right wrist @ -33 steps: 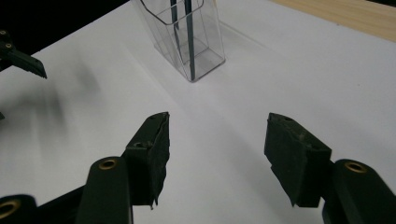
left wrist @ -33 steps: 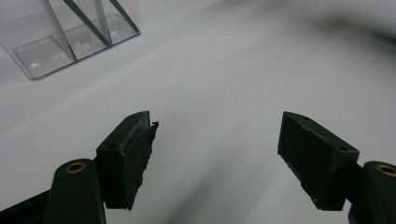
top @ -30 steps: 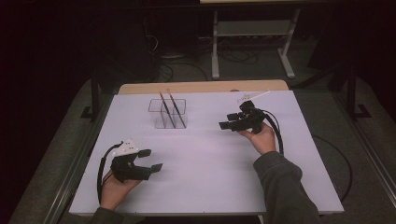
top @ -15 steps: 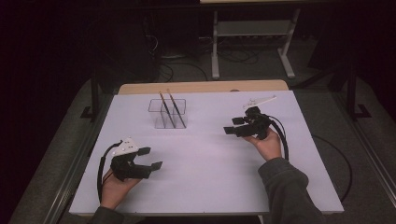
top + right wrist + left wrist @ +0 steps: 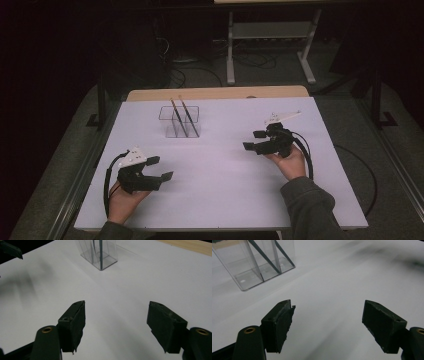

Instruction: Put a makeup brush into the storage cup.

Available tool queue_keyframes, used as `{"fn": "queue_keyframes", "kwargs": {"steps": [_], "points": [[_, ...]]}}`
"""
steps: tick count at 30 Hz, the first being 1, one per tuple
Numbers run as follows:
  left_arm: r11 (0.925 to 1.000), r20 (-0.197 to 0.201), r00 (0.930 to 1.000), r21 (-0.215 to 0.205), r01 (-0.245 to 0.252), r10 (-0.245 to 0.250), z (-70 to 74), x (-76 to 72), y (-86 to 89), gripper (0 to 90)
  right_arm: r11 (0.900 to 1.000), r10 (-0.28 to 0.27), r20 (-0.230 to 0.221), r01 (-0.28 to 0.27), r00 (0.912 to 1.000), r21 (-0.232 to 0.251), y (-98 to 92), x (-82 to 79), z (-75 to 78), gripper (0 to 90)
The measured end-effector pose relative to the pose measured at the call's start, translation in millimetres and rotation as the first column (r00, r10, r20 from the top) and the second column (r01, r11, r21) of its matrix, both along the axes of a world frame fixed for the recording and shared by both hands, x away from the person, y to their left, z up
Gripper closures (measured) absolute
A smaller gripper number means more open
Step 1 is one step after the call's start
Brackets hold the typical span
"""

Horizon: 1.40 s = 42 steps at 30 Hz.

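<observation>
From the high view I see my left gripper (image 5: 159, 168) low on the near left of the white table (image 5: 225, 200), jaws spread, nothing between them. My right gripper (image 5: 254, 140) sits out on the right side, well apart from the left, its jaws pointing toward the middle of the table; they have just been opening wider, and nothing lies between them.

The clear container (image 5: 180, 121) stands upright toward the far side of the table, left of centre, with two thin dark sticks (image 5: 183, 117) leaning inside it. Neither gripper touches it.

The left gripper view gives me what the high view cannot: the container (image 5: 254, 262) has inner walls splitting it into compartments, and the sticks (image 5: 265, 257) lean in separate ones. Both pads (image 5: 283, 326) stand wide over bare table.

The right gripper view looks at the container (image 5: 98, 253) end-on, so the sticks (image 5: 100, 252) nearly line up. At its top left corner a dark tip of the left gripper (image 5: 10, 249) shows. The wooden table edge (image 5: 190, 246) shows at the upper right.
</observation>
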<state>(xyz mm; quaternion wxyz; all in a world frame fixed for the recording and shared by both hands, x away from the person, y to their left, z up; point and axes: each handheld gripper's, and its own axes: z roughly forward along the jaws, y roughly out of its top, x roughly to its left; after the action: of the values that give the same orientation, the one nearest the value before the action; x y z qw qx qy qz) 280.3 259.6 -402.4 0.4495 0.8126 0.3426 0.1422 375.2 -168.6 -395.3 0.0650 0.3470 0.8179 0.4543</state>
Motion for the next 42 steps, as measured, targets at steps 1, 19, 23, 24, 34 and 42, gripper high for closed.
{"fn": "queue_keyframes", "kwargs": {"steps": [1,19,23,24,34,42], "points": [[1.0000,0.003,1.0000,-0.001,-0.001,0.001,-0.1,0.1,0.2,23.1,1.000,-0.003,0.004,0.003,1.0000,-0.005,-0.3,-1.7,-0.5,29.1],[0.9999,0.006,0.9999,-0.002,-0.010,0.010,1.4,-1.7,3.3,22.9,0.999,-0.041,0.057,0.043,0.9975,-0.021,-6.2,-27.3,-6.8,27.6],[0.9999,0.004,0.9999,-0.005,-0.012,0.012,1.3,-2.1,3.3,22.9,0.999,-0.046,0.054,0.048,0.9975,-0.022,-9.6,-31.4,-8.5,27.0],[0.9999,0.001,0.9999,-0.007,-0.015,0.015,1.3,-2.4,3.2,22.9,0.999,-0.048,0.063,0.049,0.9968,-0.013,-10.1,-32.8,-9.0,27.0],[0.9999,0.008,0.9999,-0.004,-0.015,0.015,1.2,-3.0,4.5,22.8,0.996,-0.091,0.068,0.093,0.9935,-0.019,-17.7,-47.3,-11.3,25.2],[0.9998,0.008,0.9998,-0.003,-0.017,0.017,1.0,-3.4,4.4,22.8,0.993,-0.118,0.087,0.120,0.9892,-0.018,-23.0,-57.3,-14.2,25.0]]}}
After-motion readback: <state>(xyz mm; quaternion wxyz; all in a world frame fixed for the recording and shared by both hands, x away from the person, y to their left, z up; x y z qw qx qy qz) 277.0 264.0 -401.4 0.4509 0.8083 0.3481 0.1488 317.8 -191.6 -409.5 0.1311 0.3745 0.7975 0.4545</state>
